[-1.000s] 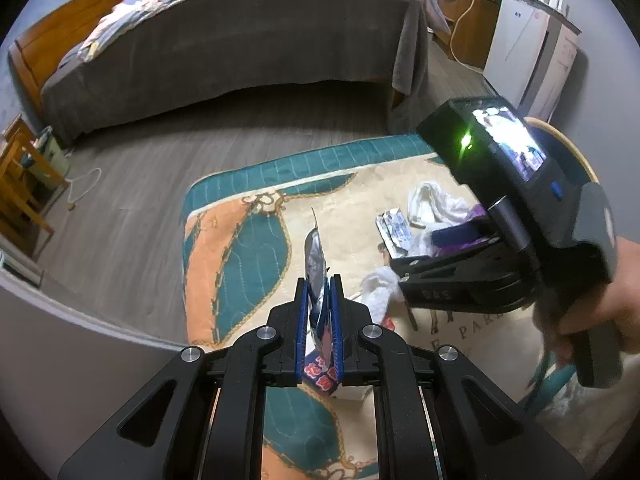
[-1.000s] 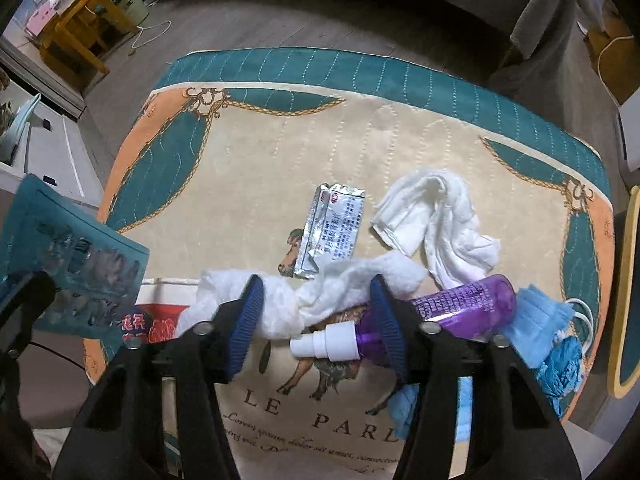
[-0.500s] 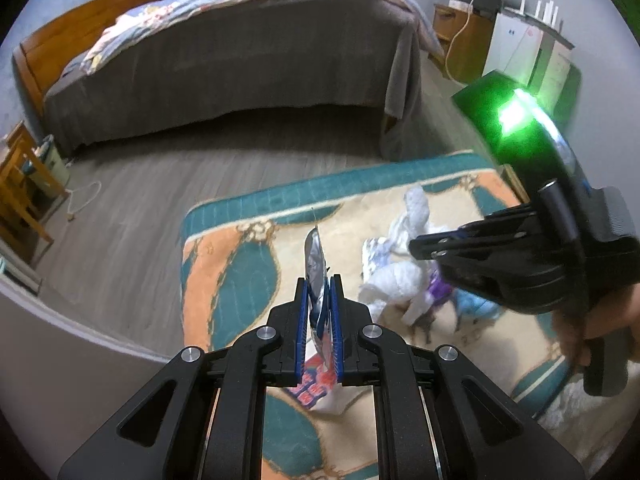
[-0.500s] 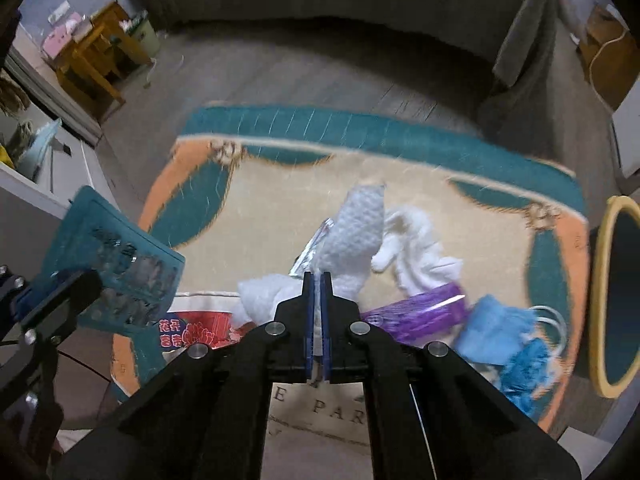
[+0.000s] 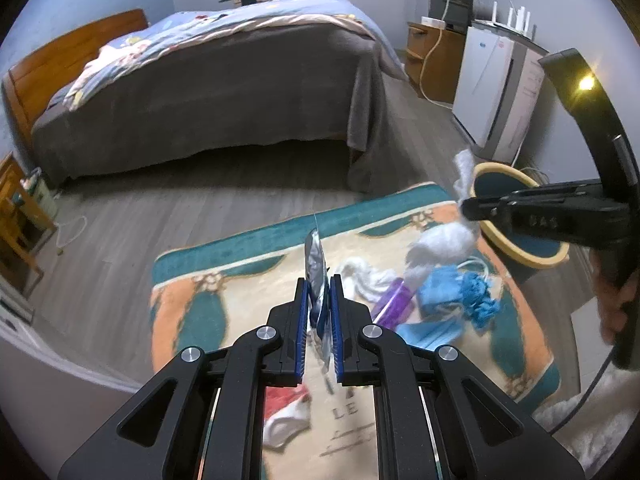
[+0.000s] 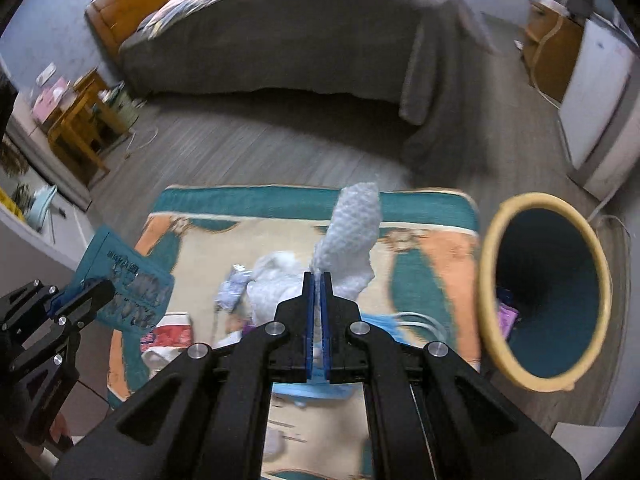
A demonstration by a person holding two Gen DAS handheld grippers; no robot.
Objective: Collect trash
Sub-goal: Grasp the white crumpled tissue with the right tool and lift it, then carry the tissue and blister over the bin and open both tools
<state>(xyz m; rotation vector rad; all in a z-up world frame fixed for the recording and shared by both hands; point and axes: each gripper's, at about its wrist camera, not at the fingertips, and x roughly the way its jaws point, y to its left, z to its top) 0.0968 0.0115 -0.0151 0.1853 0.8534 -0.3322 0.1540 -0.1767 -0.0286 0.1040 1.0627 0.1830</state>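
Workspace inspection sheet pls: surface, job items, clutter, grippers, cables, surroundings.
Surface: patterned rug on a grey plank floor.
Job's things: white paper towel held off the rug; blue wrapper held; bin right of the rug.
Clutter: purple bottle, blue masks, white tissue, red-and-white packet on the rug.
Grippers: left gripper shut on the wrapper; right gripper shut on the towel.
Cables: white cord by the cabinet.
Surroundings: bed, white appliance.
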